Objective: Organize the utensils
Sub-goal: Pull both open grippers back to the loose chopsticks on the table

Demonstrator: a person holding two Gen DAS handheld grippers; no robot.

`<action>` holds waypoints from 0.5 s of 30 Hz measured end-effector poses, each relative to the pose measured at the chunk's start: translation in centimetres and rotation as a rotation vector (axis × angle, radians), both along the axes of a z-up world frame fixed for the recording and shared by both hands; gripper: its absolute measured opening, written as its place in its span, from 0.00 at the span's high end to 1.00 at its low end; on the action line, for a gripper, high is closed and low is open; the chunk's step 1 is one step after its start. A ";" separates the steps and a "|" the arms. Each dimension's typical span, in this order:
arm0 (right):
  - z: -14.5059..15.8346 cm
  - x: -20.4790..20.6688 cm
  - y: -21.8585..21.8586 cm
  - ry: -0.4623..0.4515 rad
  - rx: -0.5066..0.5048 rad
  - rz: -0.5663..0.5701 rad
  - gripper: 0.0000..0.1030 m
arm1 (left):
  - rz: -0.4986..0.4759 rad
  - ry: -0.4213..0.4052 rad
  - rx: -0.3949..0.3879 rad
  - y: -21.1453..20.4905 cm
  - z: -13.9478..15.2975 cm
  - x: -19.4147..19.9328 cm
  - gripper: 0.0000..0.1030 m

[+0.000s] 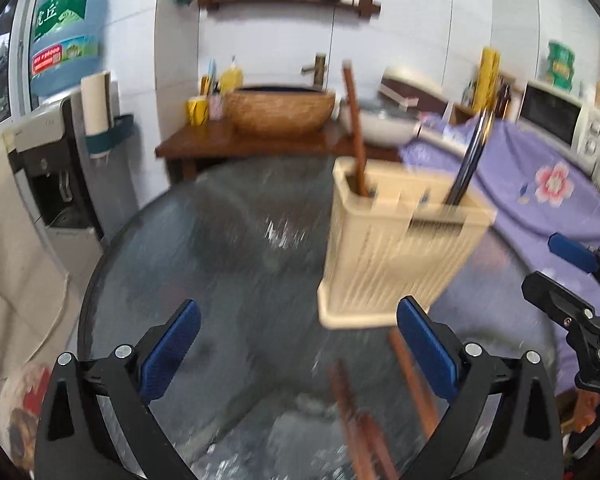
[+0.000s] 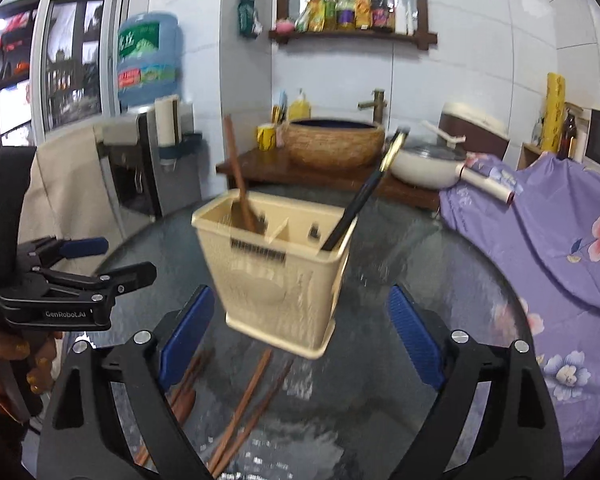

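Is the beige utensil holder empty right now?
No. The utensil holder has brown chopsticks in one compartment, black chopsticks in another.

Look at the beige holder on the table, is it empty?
No, the beige holder already has brown chopsticks standing in its left compartment and dark chopsticks leaning in its right one.

Both cameras are looking forward and downward along their own fingers, close over a round glass table [image 1: 147,240]. The left wrist camera is sitting left of the beige utensil holder [image 1: 400,248], which is appearing right of centre; the right gripper [image 1: 572,280] is entering at its right edge. The right wrist camera is facing the holder [image 2: 275,272] almost centrally, with the left gripper [image 2: 107,260] at its left edge. Both views are sharing the holder, the table, the loose chopsticks [image 2: 243,404] and the basin [image 2: 332,144] behind.
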State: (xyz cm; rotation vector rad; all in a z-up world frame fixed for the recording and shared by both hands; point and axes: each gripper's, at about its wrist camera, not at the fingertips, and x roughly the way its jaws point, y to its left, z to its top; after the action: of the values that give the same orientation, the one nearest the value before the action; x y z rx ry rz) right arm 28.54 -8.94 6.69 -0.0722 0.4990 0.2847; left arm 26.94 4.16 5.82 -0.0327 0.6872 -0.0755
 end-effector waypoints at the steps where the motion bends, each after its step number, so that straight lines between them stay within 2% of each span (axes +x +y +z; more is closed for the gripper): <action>1: -0.9 -0.1 0.3 0.018 -0.011 0.000 0.15 | 0.000 0.019 0.008 0.0 -0.9 -0.4 0.06; 6: -6.0 -0.6 1.1 0.167 -0.002 0.005 0.15 | -0.007 0.106 0.021 0.1 -4.7 -2.2 0.07; 8: -7.5 -0.9 1.4 0.194 -0.025 -0.014 0.15 | -0.016 0.129 0.015 0.1 -5.6 -2.8 0.08; 13: -10.2 -1.3 2.0 0.274 -0.069 -0.042 0.17 | -0.046 0.181 0.017 -0.3 -7.6 -3.9 0.29; 15: -11.0 -1.3 2.1 0.307 -0.077 -0.045 0.28 | -0.067 0.203 0.004 -0.5 -8.2 -4.2 0.35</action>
State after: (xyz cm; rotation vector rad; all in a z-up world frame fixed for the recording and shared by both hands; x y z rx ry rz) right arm 27.24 -6.85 -4.30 -0.0925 0.8160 0.2338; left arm 22.70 3.64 -2.41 -0.0139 0.8910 -0.1365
